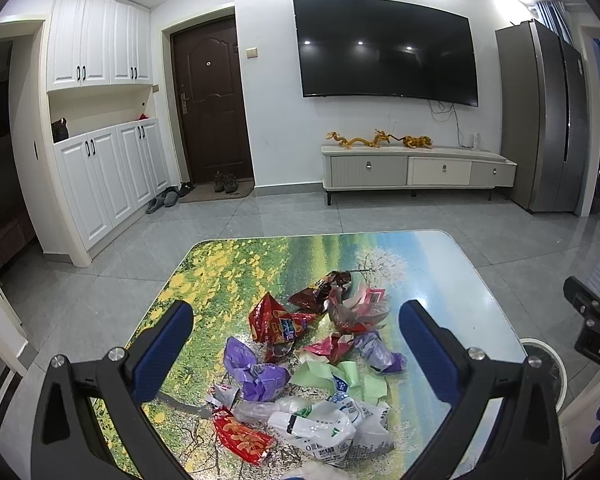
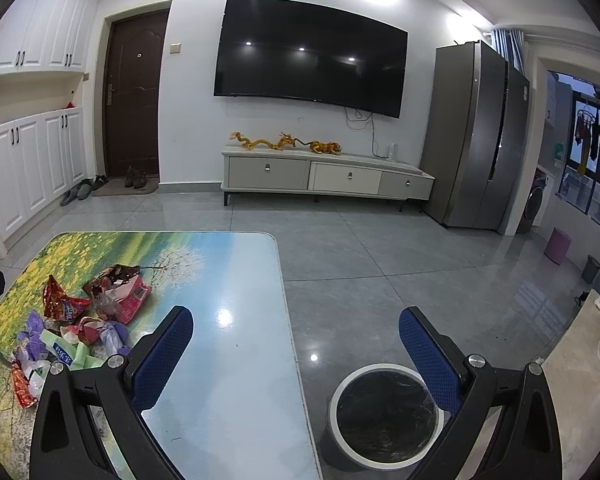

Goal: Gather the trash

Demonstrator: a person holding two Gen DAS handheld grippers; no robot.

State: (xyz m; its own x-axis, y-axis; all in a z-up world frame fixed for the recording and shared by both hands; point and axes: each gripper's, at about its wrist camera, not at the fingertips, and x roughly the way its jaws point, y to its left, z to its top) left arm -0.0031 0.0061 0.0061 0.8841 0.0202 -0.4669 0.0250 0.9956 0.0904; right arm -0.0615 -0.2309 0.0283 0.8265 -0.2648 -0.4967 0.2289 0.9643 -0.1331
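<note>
A pile of crumpled wrappers lies on the landscape-print table (image 1: 440, 264): a red snack bag (image 1: 274, 320), purple wrappers (image 1: 256, 372), green paper (image 1: 340, 380), a white plastic bag (image 1: 332, 428), a dark red bag (image 1: 320, 292). My left gripper (image 1: 296, 344) is open above the pile and holds nothing. The pile also shows in the right wrist view (image 2: 84, 320) at the left. My right gripper (image 2: 296, 344) is open and empty, over the table's right edge. A round trash bin (image 2: 384, 412) with a black liner stands on the floor just below it.
The bin's rim (image 1: 548, 364) shows right of the table in the left wrist view, with the right gripper's body (image 1: 592, 328) above it. A TV stand (image 2: 324, 176), a fridge (image 2: 476, 136) and cabinets (image 1: 100, 184) line the walls. A beige counter (image 2: 580, 380) lies at the right.
</note>
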